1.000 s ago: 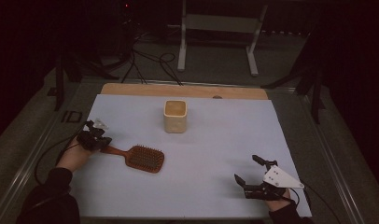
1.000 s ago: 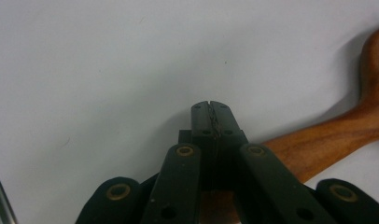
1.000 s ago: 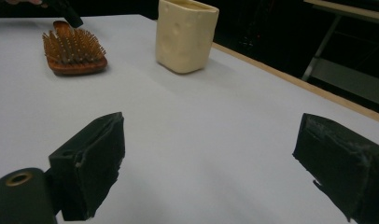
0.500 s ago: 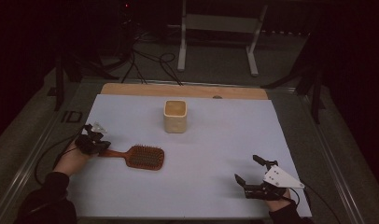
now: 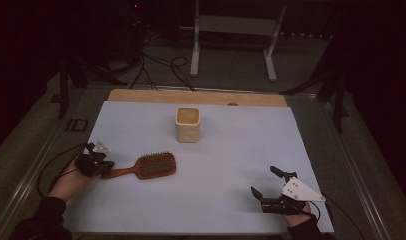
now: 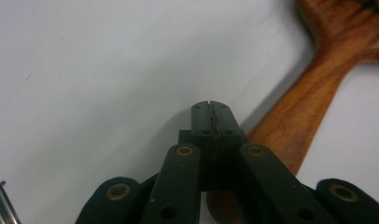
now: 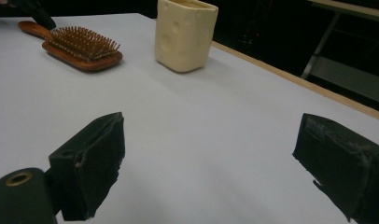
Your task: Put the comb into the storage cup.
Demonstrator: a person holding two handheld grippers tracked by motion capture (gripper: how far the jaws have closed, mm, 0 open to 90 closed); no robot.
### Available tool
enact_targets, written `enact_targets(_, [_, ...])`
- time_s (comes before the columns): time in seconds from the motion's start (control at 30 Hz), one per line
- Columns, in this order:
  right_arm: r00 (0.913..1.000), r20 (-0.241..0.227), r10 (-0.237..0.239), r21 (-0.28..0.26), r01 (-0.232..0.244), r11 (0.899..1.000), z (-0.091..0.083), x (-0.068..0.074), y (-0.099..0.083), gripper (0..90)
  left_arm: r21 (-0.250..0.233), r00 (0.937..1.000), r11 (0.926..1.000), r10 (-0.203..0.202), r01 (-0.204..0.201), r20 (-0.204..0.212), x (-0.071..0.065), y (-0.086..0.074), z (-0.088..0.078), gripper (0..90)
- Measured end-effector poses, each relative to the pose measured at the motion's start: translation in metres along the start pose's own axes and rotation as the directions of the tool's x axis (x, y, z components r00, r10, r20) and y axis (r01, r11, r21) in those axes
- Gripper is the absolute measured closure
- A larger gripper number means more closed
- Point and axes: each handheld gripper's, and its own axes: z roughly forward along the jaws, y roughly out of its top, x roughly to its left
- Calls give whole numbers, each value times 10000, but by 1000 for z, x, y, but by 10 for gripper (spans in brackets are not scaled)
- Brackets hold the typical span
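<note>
One cream cup, contents unclear, hairbrush near

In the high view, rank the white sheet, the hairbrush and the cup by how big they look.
1. White sheet, by far the largest.
2. Hairbrush, longer than the cup is tall.
3. Cup, smallest, though it stands farther from the camera.

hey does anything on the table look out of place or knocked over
Nothing stands out. The hairbrush lies flat, bristles up, on the white table; the cream cup stands upright. The left gripper is shut beside the brush handle.
</note>
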Motion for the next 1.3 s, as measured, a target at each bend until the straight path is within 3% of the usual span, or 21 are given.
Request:
enact_targets(0.23, [10000,-45,58,27,-58,10000,1,0,0,84,181,9994,9996,221,-227,284,-13,-1,-1,900])
enact_targets(0.37, [10000,-29,49,15,-49,10000,0,0,0,84,289,9991,9988,387,-392,184,-21,0,-3,900])
enact_targets(1.1, [10000,-49,77,128,-77,9999,1,0,-1,84,736,9974,9967,279,-328,663,-50,0,-12,900])
enact_targets(1.3, [10000,-35,65,144,-65,9999,2,0,-1,84,1000,9946,9939,358,-455,974,-58,1,-14,900])
